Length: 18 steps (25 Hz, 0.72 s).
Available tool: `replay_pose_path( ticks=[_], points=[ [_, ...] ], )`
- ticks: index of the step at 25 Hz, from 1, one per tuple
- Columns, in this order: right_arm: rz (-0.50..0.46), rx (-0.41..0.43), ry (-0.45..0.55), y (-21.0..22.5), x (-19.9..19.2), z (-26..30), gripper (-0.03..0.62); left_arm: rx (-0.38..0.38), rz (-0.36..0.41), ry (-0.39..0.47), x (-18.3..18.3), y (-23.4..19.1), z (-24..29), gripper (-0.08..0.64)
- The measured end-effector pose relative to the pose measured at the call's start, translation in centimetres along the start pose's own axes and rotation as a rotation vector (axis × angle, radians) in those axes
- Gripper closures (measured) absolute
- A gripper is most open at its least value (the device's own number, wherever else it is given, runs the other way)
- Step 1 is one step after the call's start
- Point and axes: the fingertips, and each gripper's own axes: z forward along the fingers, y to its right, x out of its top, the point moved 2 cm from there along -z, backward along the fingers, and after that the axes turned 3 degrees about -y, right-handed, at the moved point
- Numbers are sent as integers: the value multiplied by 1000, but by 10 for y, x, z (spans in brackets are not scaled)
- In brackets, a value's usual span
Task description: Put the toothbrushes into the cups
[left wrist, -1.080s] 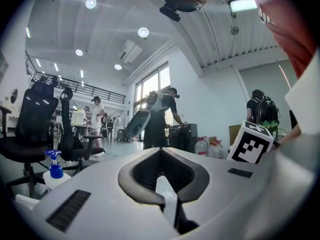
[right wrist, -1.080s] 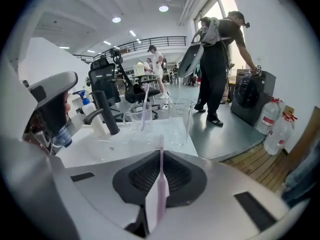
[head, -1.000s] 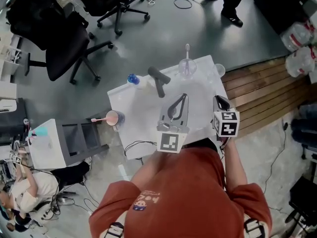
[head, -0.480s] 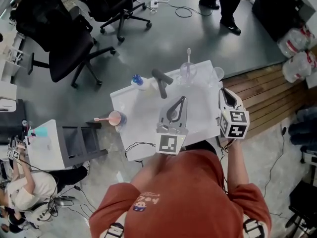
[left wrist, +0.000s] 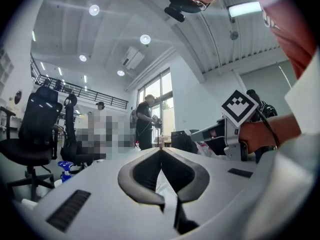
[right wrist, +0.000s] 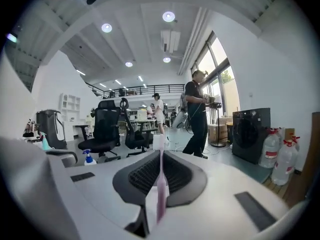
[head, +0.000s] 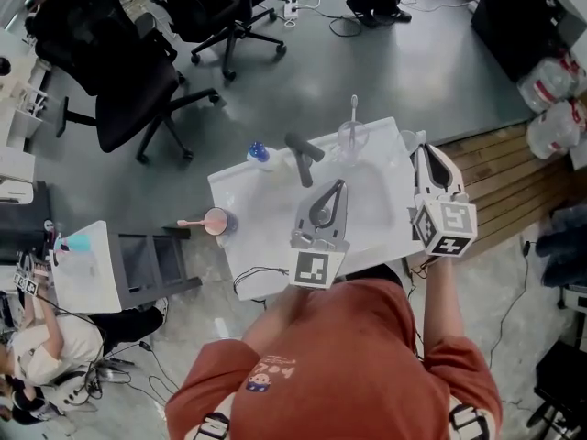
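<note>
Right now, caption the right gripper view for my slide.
Right gripper shut on a pink toothbrush, office chairs beyond.

Glossy white table, clear plastic cup, wooden decking

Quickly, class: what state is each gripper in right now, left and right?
Left gripper: closed, nothing between its jaws.
Right gripper: closed on a pink toothbrush.
</note>
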Motion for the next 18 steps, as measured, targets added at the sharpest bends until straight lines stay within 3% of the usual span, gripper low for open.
replay_pose_path(
  ticks=[18],
  points=[
    [77, 41, 265, 35, 51, 44, 565, 15, -25, -71, -24, -3, 40, 541]
  ],
)
